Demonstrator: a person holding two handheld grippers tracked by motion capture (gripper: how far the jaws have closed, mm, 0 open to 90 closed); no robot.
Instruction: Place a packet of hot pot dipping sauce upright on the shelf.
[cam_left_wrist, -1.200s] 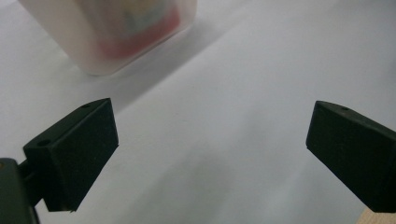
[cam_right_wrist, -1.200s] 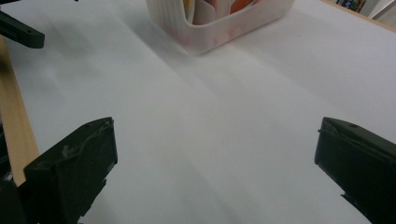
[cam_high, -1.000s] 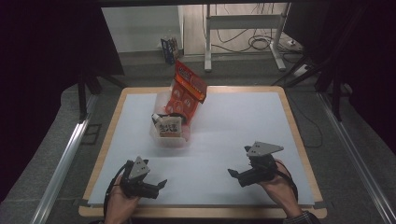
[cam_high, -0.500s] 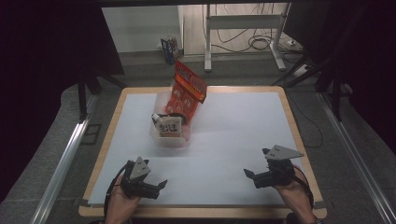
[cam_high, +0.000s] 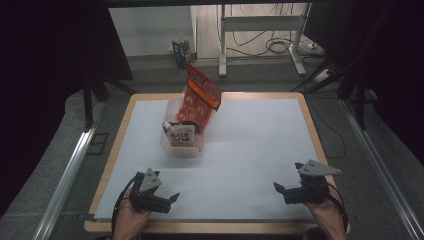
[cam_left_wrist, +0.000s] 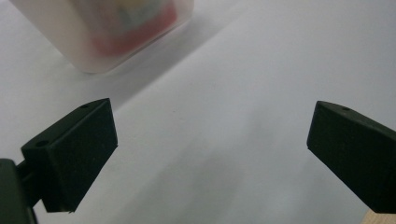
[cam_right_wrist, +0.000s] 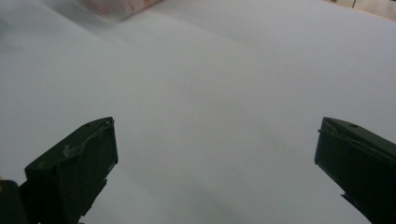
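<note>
A clear plastic bin (cam_high: 172, 146) stands on the white table mat, left of centre. A tall red snack bag (cam_high: 201, 98) leans out of its far side, and a small pale labelled packet (cam_high: 180, 135) sits in its near part. My left gripper (cam_high: 170, 201) rests by the near left edge, open and holding nothing, jaws pointing right. In the left gripper view, the left gripper (cam_left_wrist: 210, 140) has the bin (cam_left_wrist: 107, 37) blurred ahead at upper left. My right gripper (cam_high: 281, 193) sits near the front right corner, open, jaws pointing left. In the right gripper view, the right gripper (cam_right_wrist: 215, 144) faces bare mat.
The white mat (cam_high: 260, 145) covers a wood-rimmed table (cam_high: 315, 125). Metal rails run along the floor on both sides. A stand's legs and cables (cam_high: 270, 45) lie beyond the far edge. The bin's corner (cam_right_wrist: 121, 6) shows at the top of the right gripper view.
My right gripper has drawn back to the right and toward the near edge, away from the table's middle. The left gripper and the bin have stayed put.
</note>
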